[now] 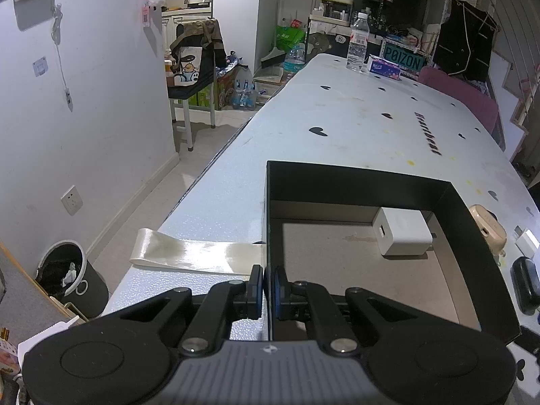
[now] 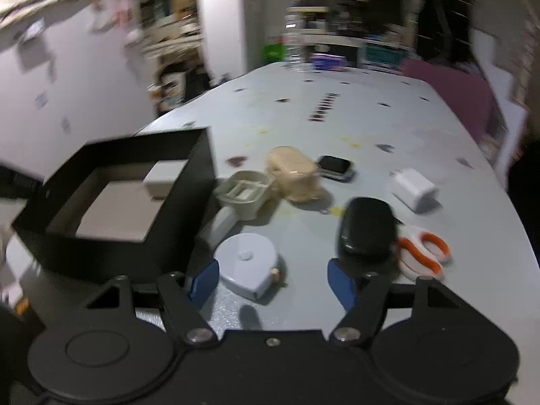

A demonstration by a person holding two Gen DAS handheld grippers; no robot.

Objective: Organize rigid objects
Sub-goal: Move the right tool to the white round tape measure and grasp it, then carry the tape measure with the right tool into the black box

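So my right gripper [image 2: 271, 281] is spread wide around the round white tape-measure-looking disc [image 2: 247, 270] sitting on the pale speckled tabletop [image 2: 337, 128]. The left blue pad [image 2: 202, 281] is right at the disc's edge, though the shot is blurry enough that I can't swear it's touching; the right pad has clear space between it and the disc. Nothing is pinched there.

My left gripper [image 1: 268, 292] is pressed together on the near-left wall of the open black cardboard box [image 1: 337, 177], one finger outside and one inside. Inside the box, against the far wall, sits a white square charger block [image 1: 403, 231].

Around the disc: the black box is just to its left, and a white stick-shaped thing [image 2: 221, 224] lies between them, leaning toward the box. Behind that is a beige open case with a clear tray [image 2: 243, 194], then a tan rounded pouch [image 2: 295, 173], with a dark smartwatch face [image 2: 335, 166] just past it. To the right of the disc there's a black oval case [image 2: 366, 229], close to my right finger, and orange-handled white scissors [image 2: 423, 251] beside it. A second white plug adapter [image 2: 413, 189] sits farther back right. A cream ribbon strip [image 1: 195, 253] lies left of the box.
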